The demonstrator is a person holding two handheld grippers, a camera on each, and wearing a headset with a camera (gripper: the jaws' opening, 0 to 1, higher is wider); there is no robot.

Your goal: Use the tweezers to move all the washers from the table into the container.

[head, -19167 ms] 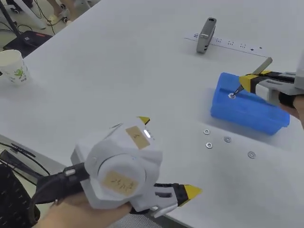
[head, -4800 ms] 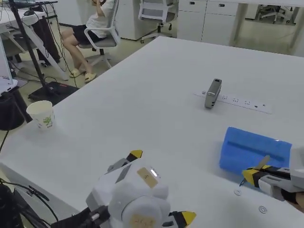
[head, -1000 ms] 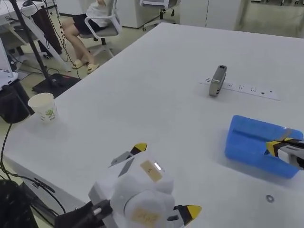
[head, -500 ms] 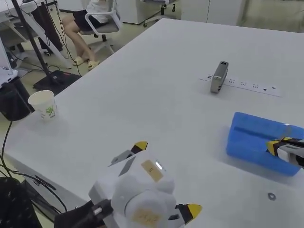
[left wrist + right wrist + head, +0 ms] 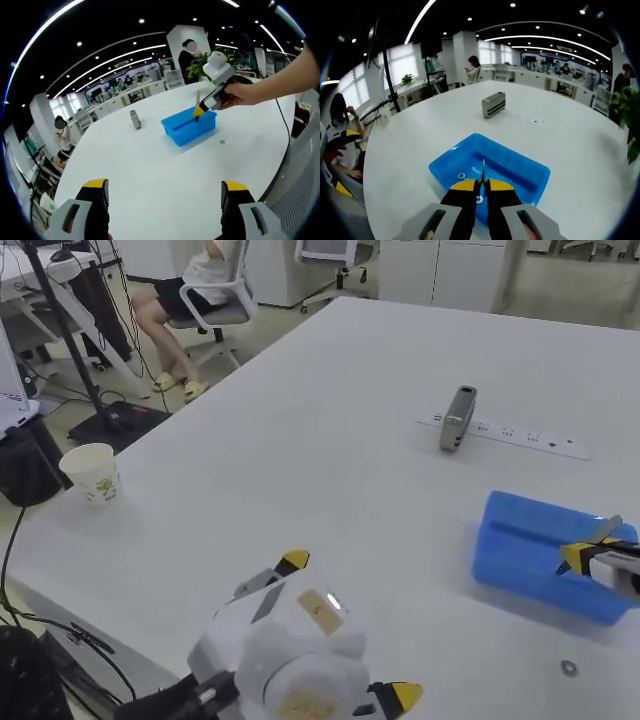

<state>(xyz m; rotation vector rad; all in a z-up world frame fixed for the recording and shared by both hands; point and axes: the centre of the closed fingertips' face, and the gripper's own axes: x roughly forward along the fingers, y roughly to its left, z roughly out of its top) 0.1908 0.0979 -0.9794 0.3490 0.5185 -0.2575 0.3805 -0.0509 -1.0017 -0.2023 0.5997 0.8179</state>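
White office tabletop (image 5: 330,440) carries a blue container (image 5: 520,575). Over its inside the tweezers (image 5: 483,170) point tips-down, their long axis running straight on from the right gripper (image 5: 481,185), whose jaws are clamped on them. Two washers (image 5: 461,175) lie inside the container, and a loose washer (image 5: 568,668) lies on the tabletop near its front wall. Near the tabletop's edge the left gripper (image 5: 350,630) hovers, jaws spread and empty. A power strip (image 5: 520,432) and a paper cup (image 5: 92,472) are well apart from the container.

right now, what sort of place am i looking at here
Probably an open-plan office or lab. An office chair stands by the big white table, a power strip lies on it, and long ceiling light strips run over rows of desks.
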